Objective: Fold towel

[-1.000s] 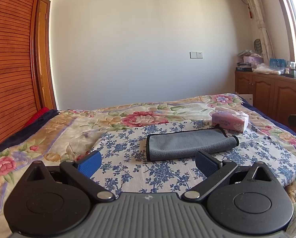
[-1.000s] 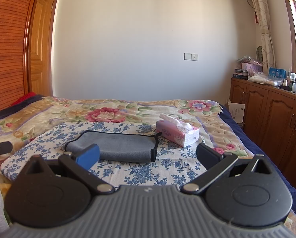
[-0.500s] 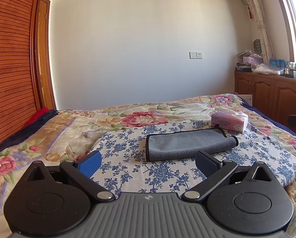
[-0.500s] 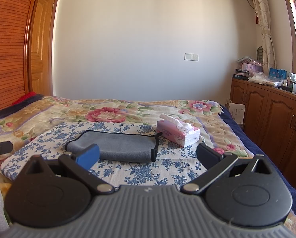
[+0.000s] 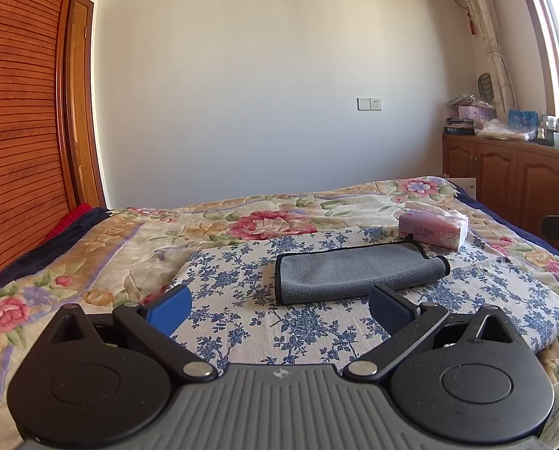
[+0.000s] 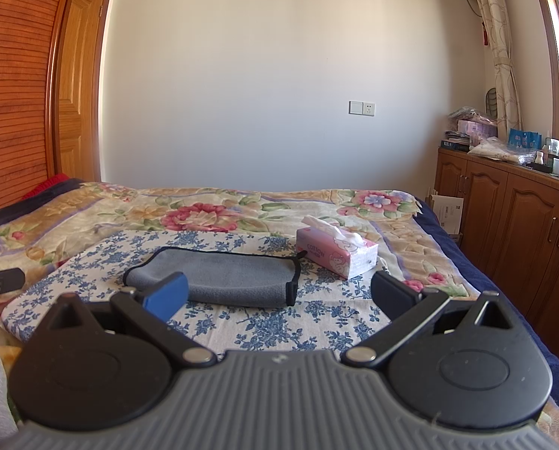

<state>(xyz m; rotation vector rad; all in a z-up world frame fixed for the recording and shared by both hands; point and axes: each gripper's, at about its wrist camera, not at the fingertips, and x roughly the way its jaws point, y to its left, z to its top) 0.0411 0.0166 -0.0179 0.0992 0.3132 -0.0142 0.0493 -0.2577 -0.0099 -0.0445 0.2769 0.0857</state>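
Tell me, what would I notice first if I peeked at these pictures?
Probably the gray towel, lying folded in the middle of the blue-flowered cloth on the bed. Just behind its right end sits a pink tissue box. Up close, the left gripper and right gripper hang with jaws wide open, holding nothing.

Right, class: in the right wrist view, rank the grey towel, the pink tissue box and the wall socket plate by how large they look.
1. grey towel
2. pink tissue box
3. wall socket plate, though it is far off on the wall, so its real size is unsure.
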